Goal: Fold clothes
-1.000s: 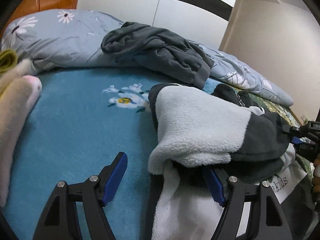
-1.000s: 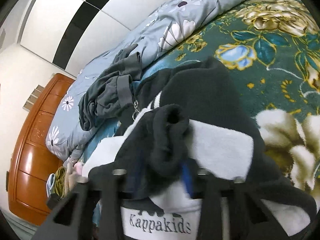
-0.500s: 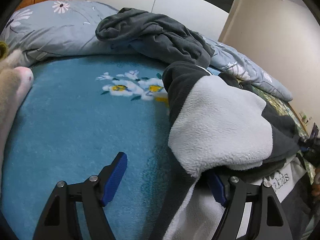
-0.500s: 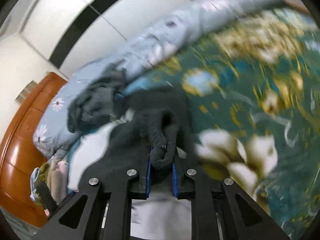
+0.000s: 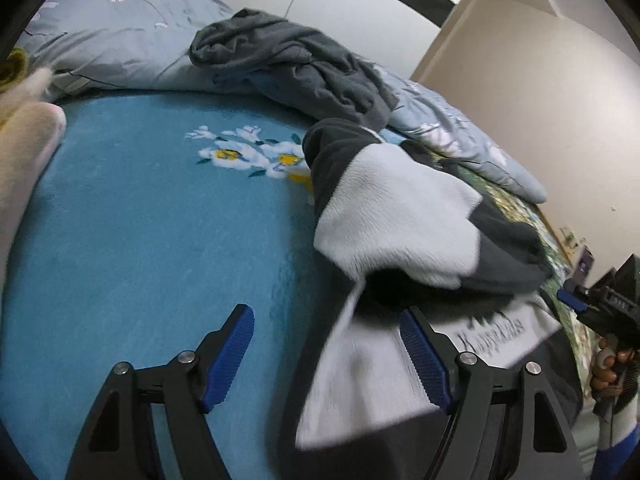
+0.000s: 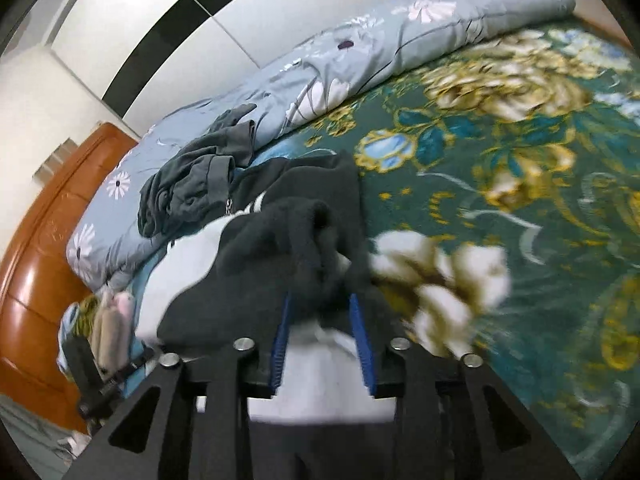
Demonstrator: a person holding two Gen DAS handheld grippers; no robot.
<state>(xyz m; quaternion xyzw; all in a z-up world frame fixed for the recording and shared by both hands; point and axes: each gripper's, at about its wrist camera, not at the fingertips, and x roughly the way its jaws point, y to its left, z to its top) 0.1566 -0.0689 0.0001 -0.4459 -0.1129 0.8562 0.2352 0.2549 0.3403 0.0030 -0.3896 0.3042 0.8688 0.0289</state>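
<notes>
My right gripper (image 6: 322,344), clenched on the jacket (image 5: 396,216) 0.5 s ago, has loosened around its sleeve, my left gripper (image 5: 328,360) spread wide beside it on the blanket (image 5: 152,216), the fold laid.

Right gripper (image 6: 322,332) pads partly apart w/ black-white fleece jacket (image 6: 280,248) between, on green floral blanket (image 6: 520,160), grey garment (image 6: 192,188) beyond
</notes>
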